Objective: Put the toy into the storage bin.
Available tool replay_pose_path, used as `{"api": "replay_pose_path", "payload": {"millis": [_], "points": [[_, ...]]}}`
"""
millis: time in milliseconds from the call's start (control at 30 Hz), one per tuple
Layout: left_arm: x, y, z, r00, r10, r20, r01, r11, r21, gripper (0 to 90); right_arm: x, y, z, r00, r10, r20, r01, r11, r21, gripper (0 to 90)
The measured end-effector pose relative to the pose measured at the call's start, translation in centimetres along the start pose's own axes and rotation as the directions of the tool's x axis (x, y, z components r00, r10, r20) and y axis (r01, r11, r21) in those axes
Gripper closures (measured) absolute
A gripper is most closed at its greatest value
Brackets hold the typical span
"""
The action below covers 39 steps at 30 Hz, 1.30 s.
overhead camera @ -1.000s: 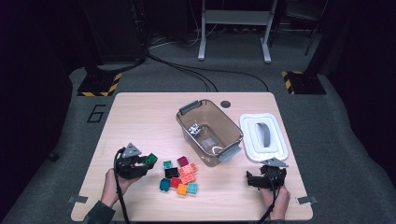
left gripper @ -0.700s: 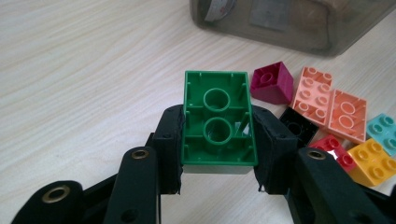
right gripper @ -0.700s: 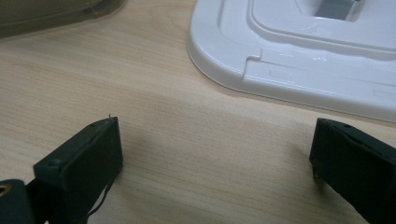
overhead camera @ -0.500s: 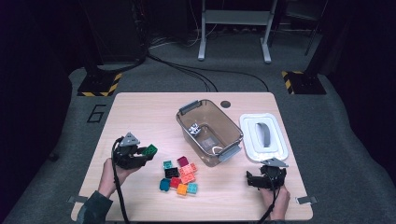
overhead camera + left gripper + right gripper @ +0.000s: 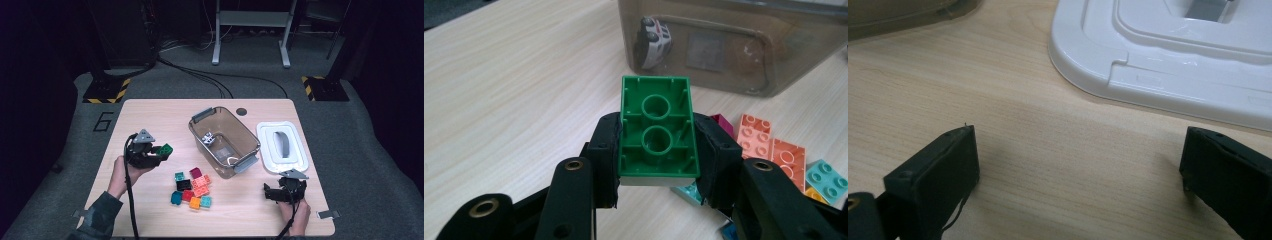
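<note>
Left claw (image 5: 656,165) clamped on a green brick (image 5: 656,127) above the counter (image 5: 150,115), right claw (image 5: 1078,165) gaping near the white lid (image 5: 1168,60)

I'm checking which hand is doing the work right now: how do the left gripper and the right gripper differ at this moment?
The left gripper is shut on a green brick, its hollow underside facing the camera; the right gripper stands open with nothing between its jaws. The left gripper is raised near the clear bin; the right gripper sits low over the table beside the white lid. Both have black jaws and are hand-held.
</note>
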<state>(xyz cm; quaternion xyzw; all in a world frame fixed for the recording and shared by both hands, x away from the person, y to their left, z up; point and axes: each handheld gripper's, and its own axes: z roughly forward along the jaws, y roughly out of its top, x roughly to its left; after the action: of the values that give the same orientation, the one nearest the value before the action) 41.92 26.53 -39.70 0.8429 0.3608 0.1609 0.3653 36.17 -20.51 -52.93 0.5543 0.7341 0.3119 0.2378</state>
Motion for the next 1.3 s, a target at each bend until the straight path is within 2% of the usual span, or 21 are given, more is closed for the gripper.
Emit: {"api": "replay_pose_path", "payload": {"millis": [233, 500, 567, 833, 967, 1100, 1300], "points": [[0.1, 2.8, 0.1, 0.9996, 0.028, 0.007, -0.028, 0.9996, -0.003, 58.8, 0.0, 0.0, 0.0, 1.0, 0.0, 0.0, 0.0, 1.0, 0.0, 1.6], [0.1, 6.1, 0.9, 0.9972, 0.061, 0.043, -0.062, 0.9975, 0.032, 58.8, 0.0, 0.0, 0.0, 1.0, 0.0, 0.0, 0.0, 1.0, 0.0, 1.6], [0.1, 6.5, 1.1, 0.9973, 0.057, 0.046, -0.058, 0.9979, 0.029, 58.8, 0.0, 0.0, 0.0, 1.0, 0.0, 0.0, 0.0, 1.0, 0.0, 1.6], [-0.4, 9.3, 1.9, 0.9938, 0.083, 0.074, -0.086, 0.9951, 0.049, 58.8, 0.0, 0.0, 0.0, 1.0, 0.0, 0.0, 0.0, 1.0, 0.0, 1.6], [-1.1, 11.0, 2.7, 0.9904, 0.112, 0.082, -0.118, 0.9905, 0.072, 58.8, 0.0, 0.0, 0.0, 1.0, 0.0, 0.0, 0.0, 1.0, 0.0, 1.6], [-1.6, 11.8, 3.5, 0.9879, 0.125, 0.092, -0.133, 0.987, 0.09, 58.7, 0.0, 0.0, 0.0, 1.0, 0.0, 0.0, 0.0, 1.0, 0.0, 1.6], [-2.5, 13.2, 5.4, 0.9817, 0.144, 0.125, -0.162, 0.9756, 0.148, 58.7, 0.0, 0.0, 0.0, 1.0, 0.0, 0.0, 0.0, 1.0, -0.001, 1.6]]}}
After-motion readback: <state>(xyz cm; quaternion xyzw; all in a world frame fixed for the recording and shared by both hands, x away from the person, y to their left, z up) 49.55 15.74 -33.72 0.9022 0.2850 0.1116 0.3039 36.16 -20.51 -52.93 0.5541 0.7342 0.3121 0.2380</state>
